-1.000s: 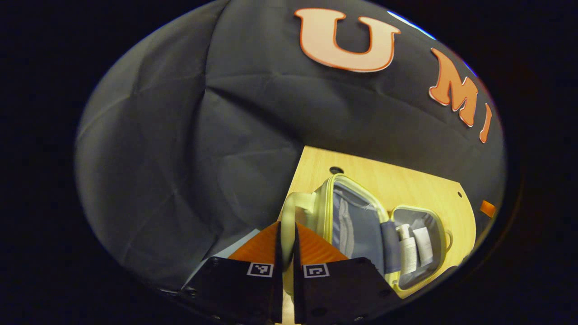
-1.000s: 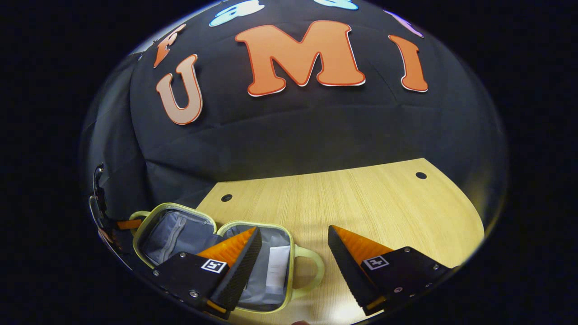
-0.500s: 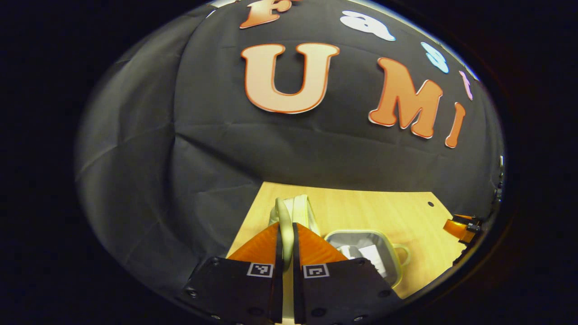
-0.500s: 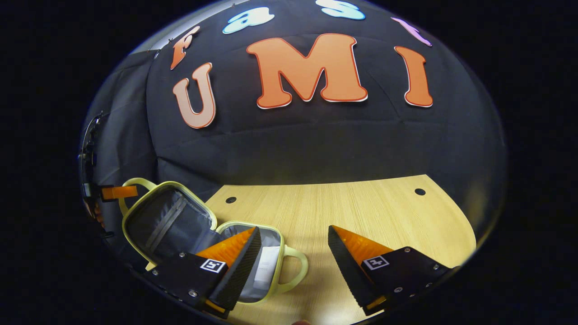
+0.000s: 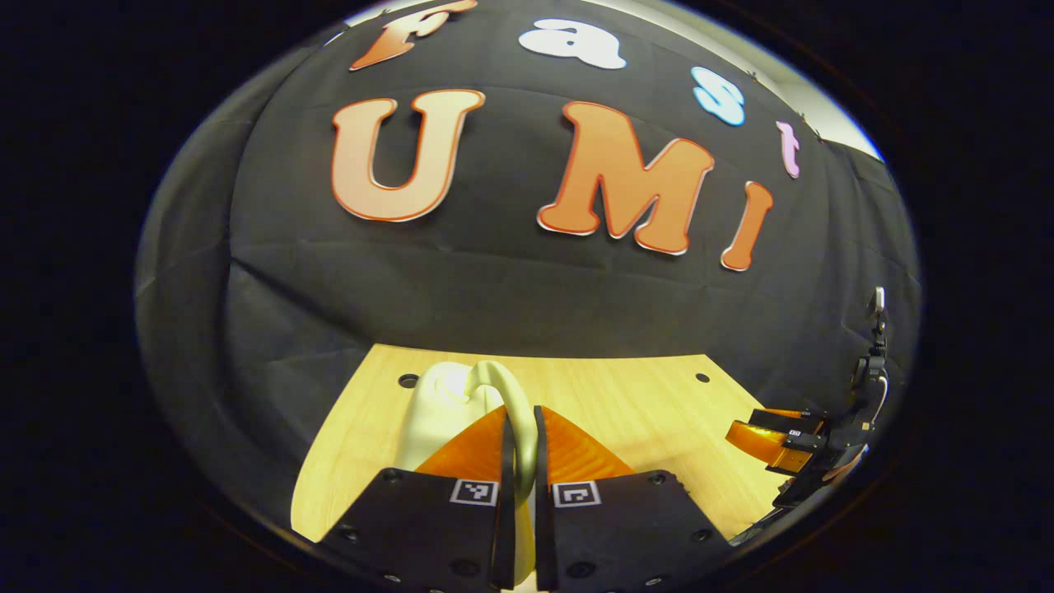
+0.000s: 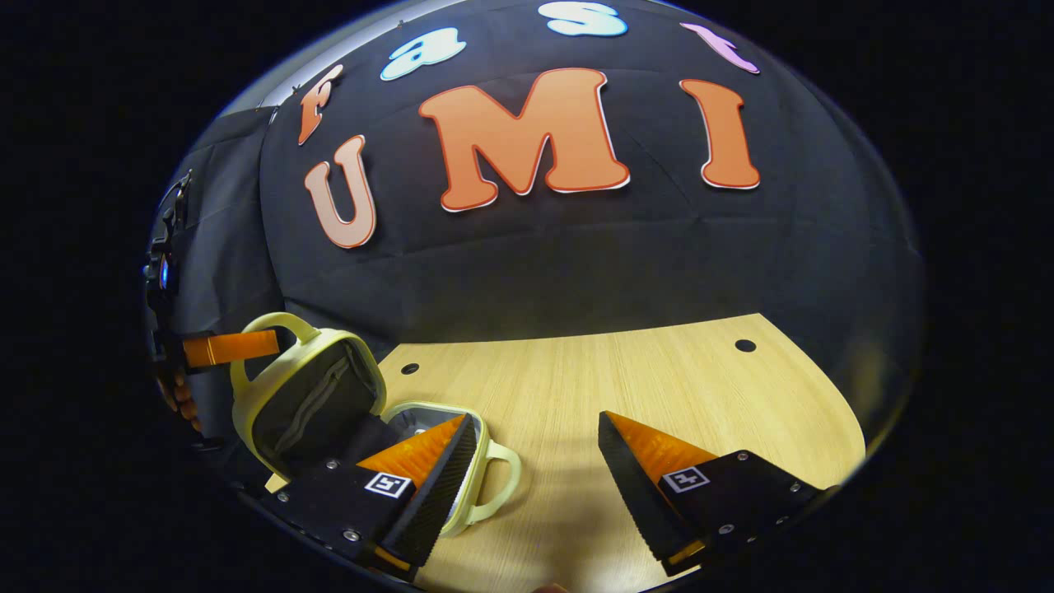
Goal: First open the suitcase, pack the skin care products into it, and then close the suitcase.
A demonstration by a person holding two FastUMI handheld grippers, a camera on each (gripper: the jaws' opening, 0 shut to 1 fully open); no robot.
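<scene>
Both tongs are in play: the left gripper (image 5: 520, 445) has its fingers pressed together on the pale handle (image 5: 512, 412) of the suitcase lid (image 6: 309, 395), which stands about half raised, tilted over the suitcase base (image 6: 486, 461) on the table (image 6: 659, 387). In the right gripper view that base lies just beside this gripper's own near finger, and the right gripper (image 6: 537, 461) itself has its fingers spread wide with nothing between them, hovering over bare wood. I cannot see the skin care products inside now, since the finger and the lid hide the compartment. The risk, in my judgement, is that the thin handle slips from the pinch, so the lid drops early, or that the lid comes down crooked and does not meet the rim of the base; a tall bottle inside could also block it. Compared with one second ago, the lid has swung from lying flat open to this half-closed angle, and the left gripper has risen with it.
</scene>
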